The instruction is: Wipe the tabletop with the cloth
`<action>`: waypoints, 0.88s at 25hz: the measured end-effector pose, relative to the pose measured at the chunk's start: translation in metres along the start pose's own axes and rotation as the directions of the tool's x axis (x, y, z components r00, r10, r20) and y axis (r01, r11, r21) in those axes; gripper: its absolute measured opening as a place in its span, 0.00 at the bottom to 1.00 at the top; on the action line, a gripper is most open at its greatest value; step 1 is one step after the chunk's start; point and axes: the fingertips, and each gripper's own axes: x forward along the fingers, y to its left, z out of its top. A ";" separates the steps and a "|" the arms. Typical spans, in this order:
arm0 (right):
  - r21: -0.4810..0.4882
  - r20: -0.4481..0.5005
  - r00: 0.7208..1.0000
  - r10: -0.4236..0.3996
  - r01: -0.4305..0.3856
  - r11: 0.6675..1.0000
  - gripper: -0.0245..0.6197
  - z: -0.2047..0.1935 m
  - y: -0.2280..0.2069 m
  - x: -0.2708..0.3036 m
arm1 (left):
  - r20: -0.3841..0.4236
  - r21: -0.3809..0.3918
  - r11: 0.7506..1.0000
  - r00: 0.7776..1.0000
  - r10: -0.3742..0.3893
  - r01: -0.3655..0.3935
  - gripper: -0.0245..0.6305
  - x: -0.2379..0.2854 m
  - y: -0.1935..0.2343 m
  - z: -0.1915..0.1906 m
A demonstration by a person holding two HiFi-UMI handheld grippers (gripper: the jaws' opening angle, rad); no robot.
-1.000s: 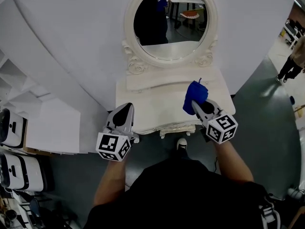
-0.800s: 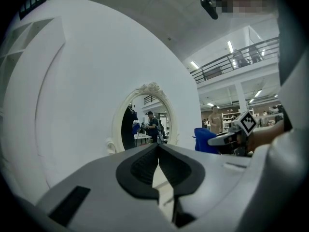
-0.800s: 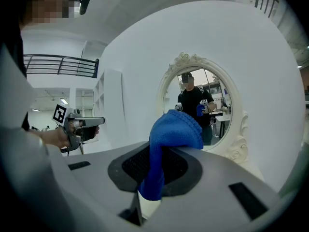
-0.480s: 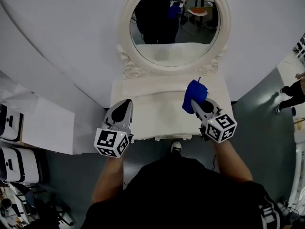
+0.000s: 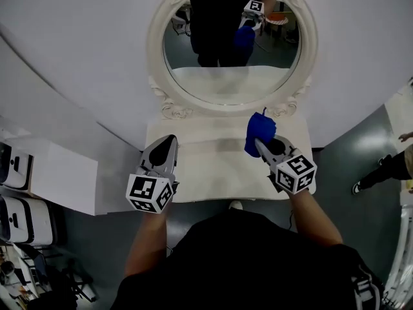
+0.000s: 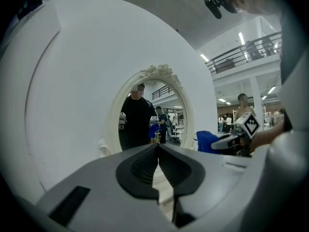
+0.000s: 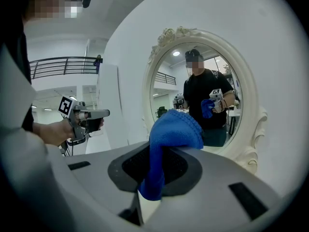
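Table: a white dressing table [image 5: 216, 173] stands against a curved white wall [image 5: 77, 57]. Its pale tabletop shows between the two grippers.
Mirror: a round mirror [image 5: 229, 50] in a carved cream frame rises from the far edge of the table. It reflects the person in dark clothes, holding a gripper and a blue bundle.
Cloth: the blue cloth [image 5: 259, 130] is a bunched lump over the far right part of the tabletop, just in front of the lower right of the mirror frame. I cannot tell whether it touches the surface.
Right gripper: the right gripper [image 5: 258, 143] points away from the person toward the mirror. Its jaws are clamped on the cloth. In the right gripper view the fabric runs down between the dark pads, with a rounded fold [image 7: 175, 128] bulging above the tips and a tail hanging below them.
Left gripper: the left gripper [image 5: 169, 139] hangs over the near left part of the tabletop and also points at the mirror. In the left gripper view its jaws [image 6: 157, 149] are closed tip to tip, with nothing between them.
Spacing: the two grippers are well apart, one toward each side of the table, and their marker cubes face the person.
Person: dark-clad shoulders fill the near edge of the head view, with a bare forearm [image 5: 145, 241] behind each gripper.
Surroundings: white cabinets [image 5: 61, 179] stand to the left of the table, and grey floor [image 5: 352, 141] lies to the right.
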 end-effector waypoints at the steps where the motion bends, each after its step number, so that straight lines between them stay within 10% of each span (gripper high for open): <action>1: -0.005 -0.005 1.000 0.008 -0.008 1.000 0.10 0.000 -0.006 0.002 | -0.003 -0.001 1.000 1.000 0.002 -0.002 0.06 0.008 -0.001 0.000; 22: 0.019 -0.064 0.997 0.032 -0.030 0.999 0.10 -0.011 -0.049 0.043 | -0.062 -0.015 1.000 0.998 0.006 -0.007 0.06 0.060 0.013 -0.019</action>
